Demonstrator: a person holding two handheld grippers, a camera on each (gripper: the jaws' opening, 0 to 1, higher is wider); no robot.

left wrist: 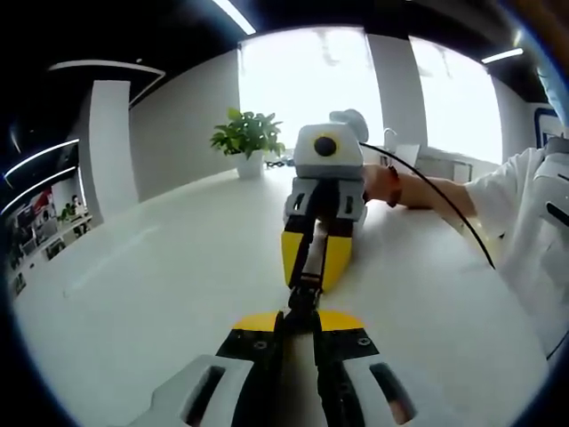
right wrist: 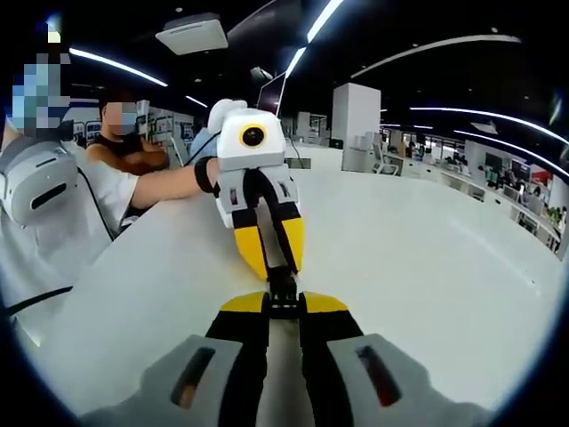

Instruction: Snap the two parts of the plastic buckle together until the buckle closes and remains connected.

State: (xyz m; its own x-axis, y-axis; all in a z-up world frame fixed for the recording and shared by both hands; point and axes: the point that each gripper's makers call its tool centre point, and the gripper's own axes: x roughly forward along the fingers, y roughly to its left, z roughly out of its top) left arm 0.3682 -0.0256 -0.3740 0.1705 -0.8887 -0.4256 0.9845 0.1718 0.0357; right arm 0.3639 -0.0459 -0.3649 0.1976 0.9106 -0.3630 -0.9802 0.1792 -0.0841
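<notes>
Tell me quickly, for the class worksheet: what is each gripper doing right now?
Left gripper: shut on one end of the black buckle.
Right gripper: shut on the buckle's other end.

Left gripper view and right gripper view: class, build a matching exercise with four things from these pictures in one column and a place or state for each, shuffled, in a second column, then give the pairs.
Things
1. potted plant
2. plastic buckle
3. left claw
4. white table

Places or states
A. held between the two claws, which face each other
B. stands at the far edge of the table, by the bright window
C. bears the plant
D. shut on one end of the buckle

Pairs: 1-B, 2-A, 3-D, 4-C

The right claw grips the other end.
</notes>
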